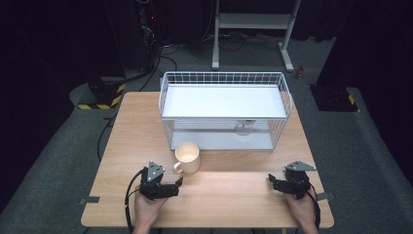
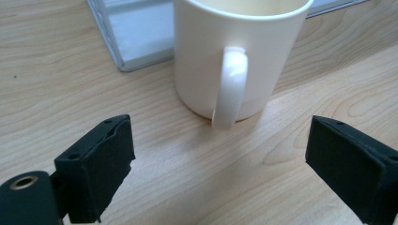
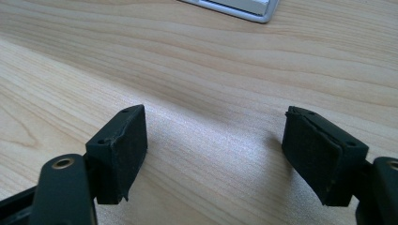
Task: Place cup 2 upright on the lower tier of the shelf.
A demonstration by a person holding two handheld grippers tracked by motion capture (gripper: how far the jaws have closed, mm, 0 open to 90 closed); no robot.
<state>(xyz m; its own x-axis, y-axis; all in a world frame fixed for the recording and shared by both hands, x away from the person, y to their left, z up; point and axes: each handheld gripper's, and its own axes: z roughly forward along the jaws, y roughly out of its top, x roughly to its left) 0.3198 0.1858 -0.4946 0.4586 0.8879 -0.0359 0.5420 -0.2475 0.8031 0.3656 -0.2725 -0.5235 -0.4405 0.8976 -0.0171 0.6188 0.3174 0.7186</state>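
On the table before the wire rack (image 1: 225,109), your mug (image 1: 188,157) stands upright, handle facing your open, empty left gripper (image 1: 171,186) for a grasp; right gripper (image 1: 275,182) open, idle.

In the left gripper view the mug (image 2: 220,56) loses its rim to the top edge, and a small rounded object (image 1: 243,127) under the wire basket's (image 1: 285,105) shelf, perhaps glass, is too small to identify.

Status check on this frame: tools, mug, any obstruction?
Left tool open, aimed at mug handle, not touching. Right tool open, empty, over bare table. Wire basket behind mug; approach unobstructed.
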